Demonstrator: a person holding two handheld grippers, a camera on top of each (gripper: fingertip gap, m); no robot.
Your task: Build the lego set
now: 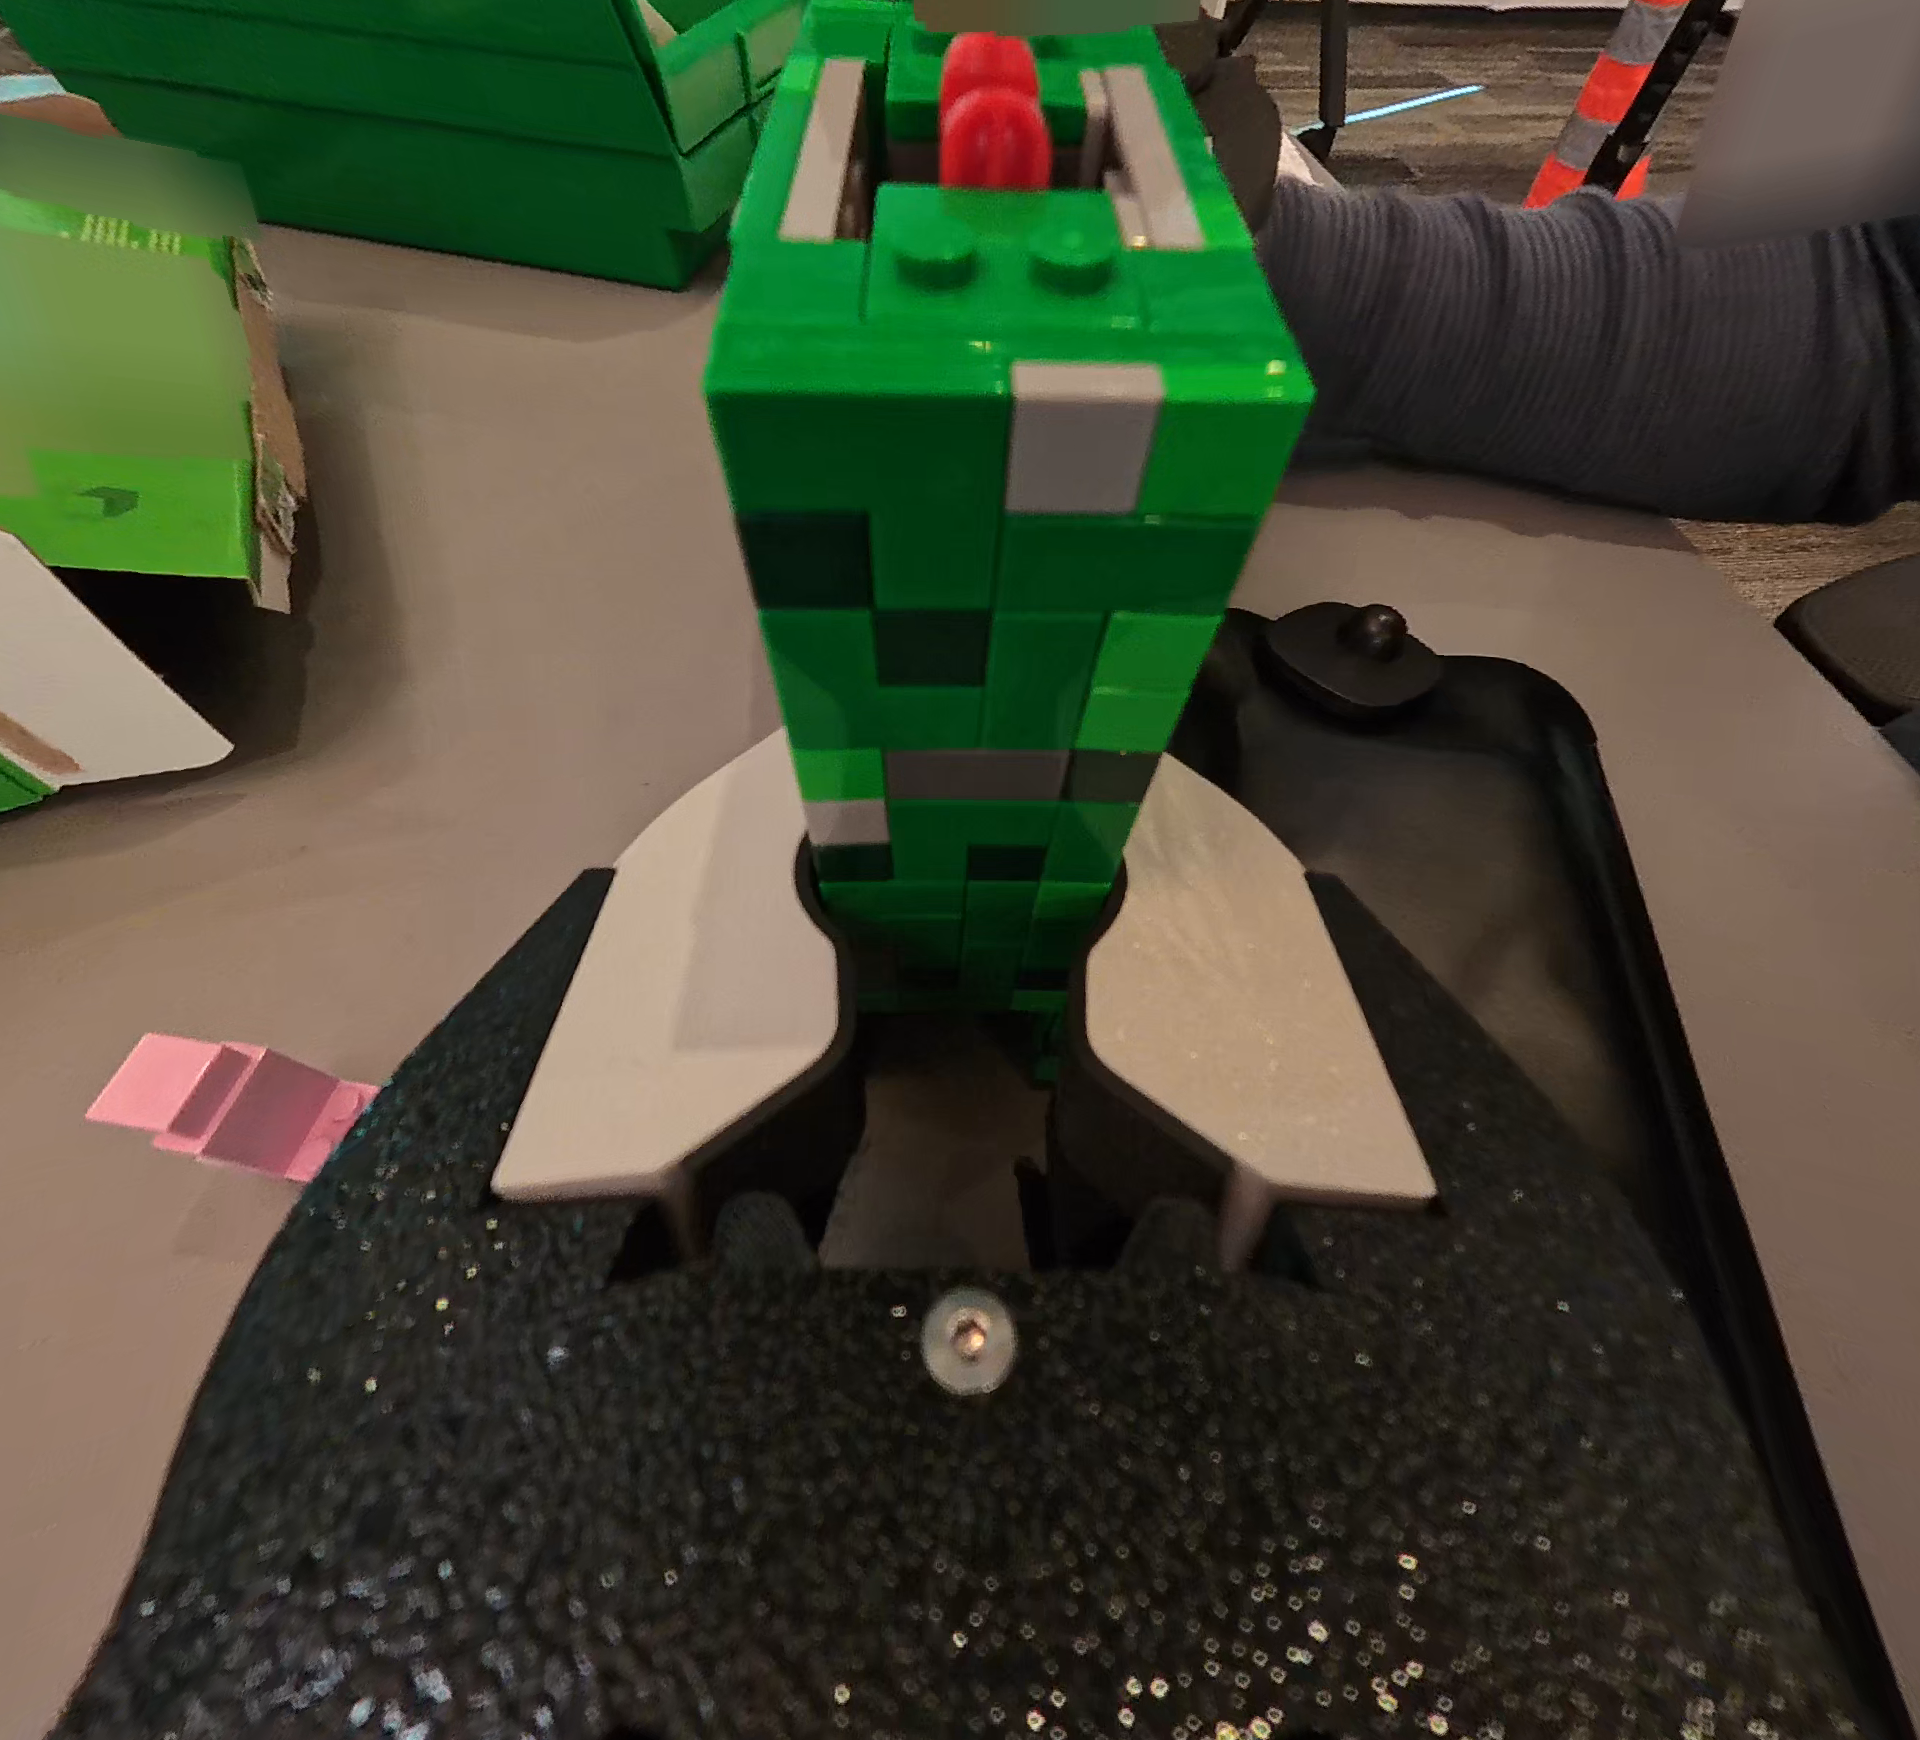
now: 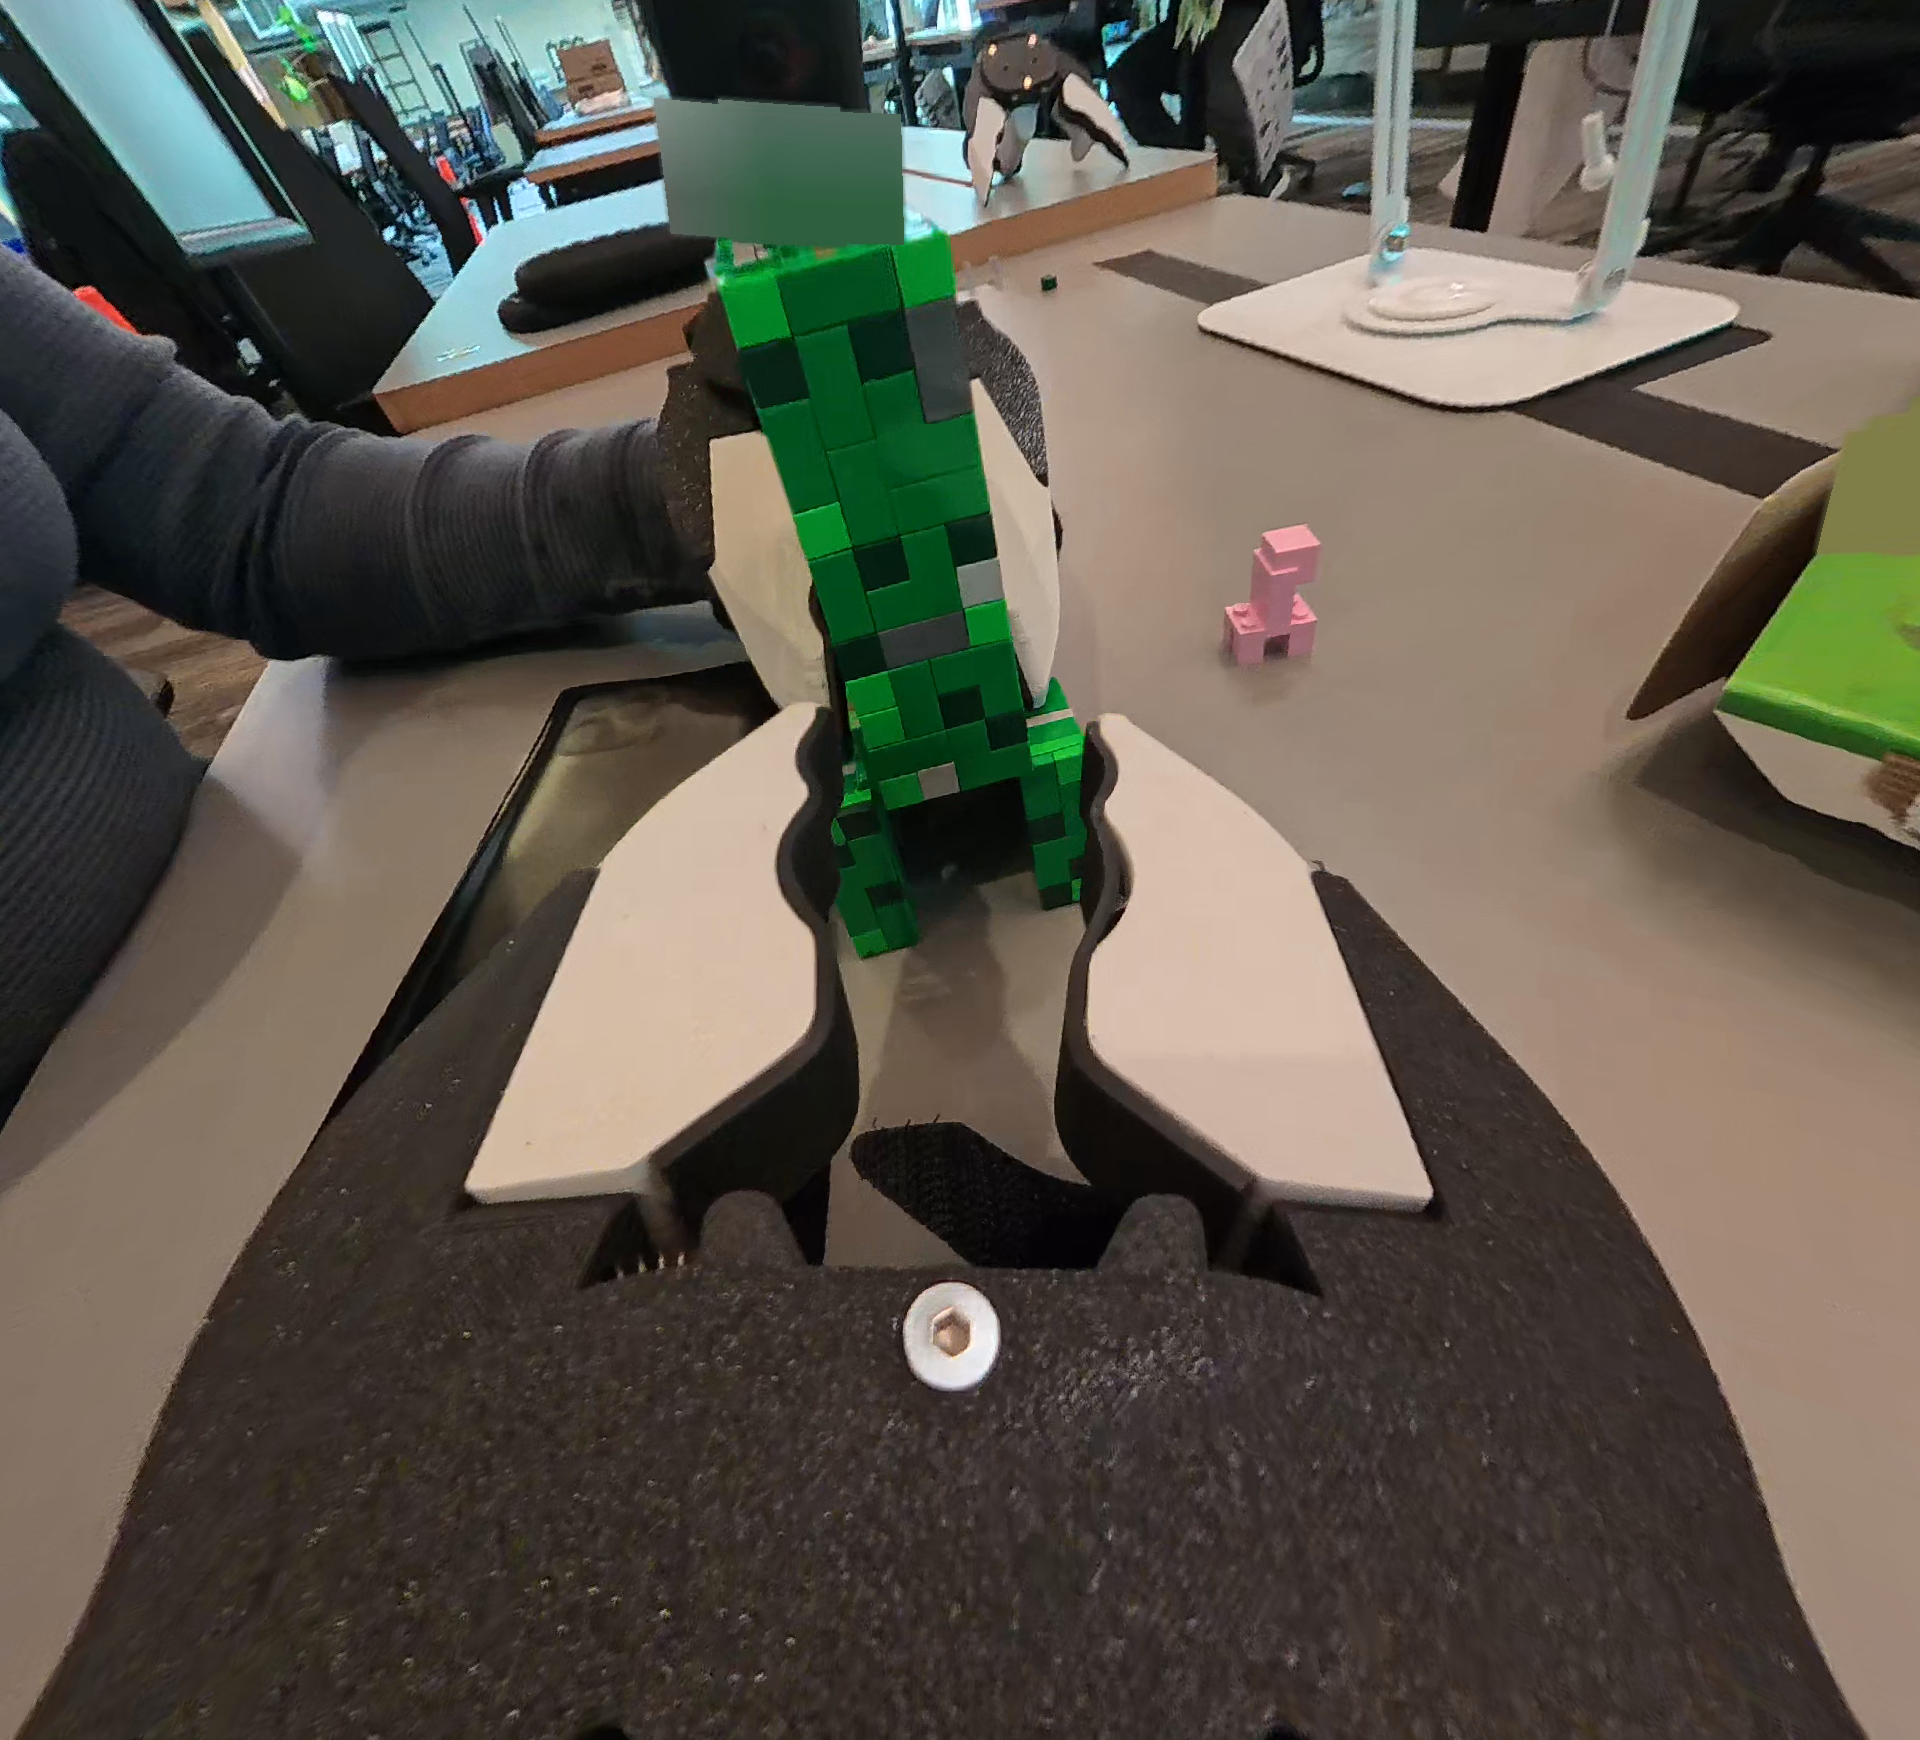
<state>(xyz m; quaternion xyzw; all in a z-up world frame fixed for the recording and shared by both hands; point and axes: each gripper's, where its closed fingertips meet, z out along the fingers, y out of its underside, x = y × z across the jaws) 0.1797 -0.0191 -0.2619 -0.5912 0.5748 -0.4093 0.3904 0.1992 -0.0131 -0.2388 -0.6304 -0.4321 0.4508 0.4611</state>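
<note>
Right, the green brick figure [image 2: 914, 547] stands upright on the grey table [image 2: 1455, 859], and both tools are on it. The left tool [image 1: 961, 869] has its two white fingers [image 1: 686, 994] pressed against the figure's body from either side, pinching it about midway up; from the right wrist view the same tool [image 2: 883, 547] wraps the torso from behind. The right tool [image 2: 961, 817] sits low, its fingers [image 2: 675, 984] flanking the figure's legs. The left-hand finger looks to be touching a leg, but whether the other one is against the bricks or just beside them I cannot tell.

Up top, ahead of the left tool's fingertips, the figure's open crown shows grey strips along both sides, two red pieces [image 1: 992, 116] in the hollow, and a green two-stud plate [image 1: 1003, 256] at the near edge.

Off to the right tool's right, well apart, a small pink brick animal [image 2: 1273, 599] stands on the table. Beyond the left tool, far left, sit green storage bins [image 1: 364, 28]. A black tray [image 1: 1507, 963] lies under that tool's right side.
</note>
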